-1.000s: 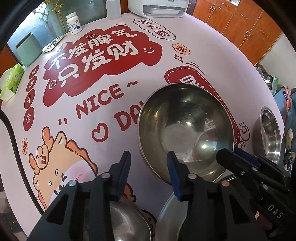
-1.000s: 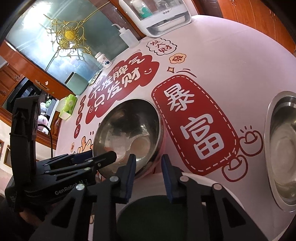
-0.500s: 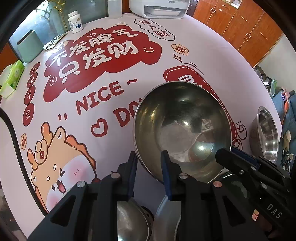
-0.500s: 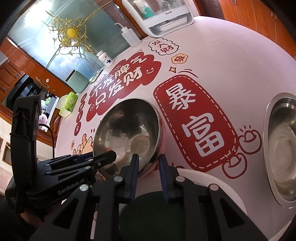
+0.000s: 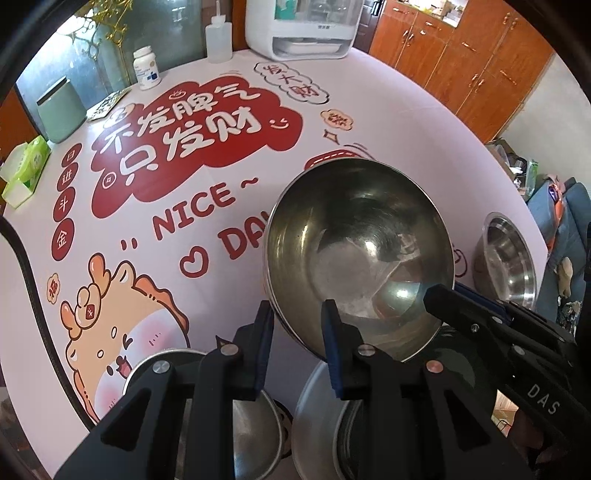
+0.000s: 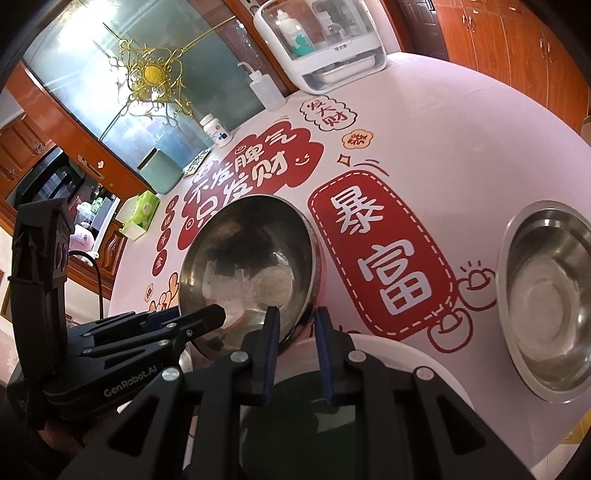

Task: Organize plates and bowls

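Observation:
A large steel bowl (image 5: 354, 251) with a pink outer wall hangs tilted just above the printed tablecloth. My left gripper (image 5: 295, 314) is shut on its near rim. My right gripper (image 6: 295, 314) has the rim of the same bowl (image 6: 251, 266) between its blue pads, and its jaws are still closing on it. Each view shows the other gripper at the bowl's edge: the right one (image 5: 432, 295) and the left one (image 6: 218, 317). A white plate (image 6: 406, 354) holding a dark green dish (image 6: 314, 424) lies under my right gripper.
A second steel bowl (image 5: 509, 258) stands near the table's right edge. A small steel bowl (image 5: 236, 424) and a steel plate (image 5: 321, 413) lie under my left gripper. A white appliance (image 5: 303, 33), squeeze bottle (image 5: 218, 40), pill bottle (image 5: 146, 68), green bin (image 5: 61, 110) and tissue box (image 5: 26, 166) line the far edge.
Both pairs of jaws have narrowed onto the big bowl's rim. The bowl has risen a little with them and tilts more toward the cameras.

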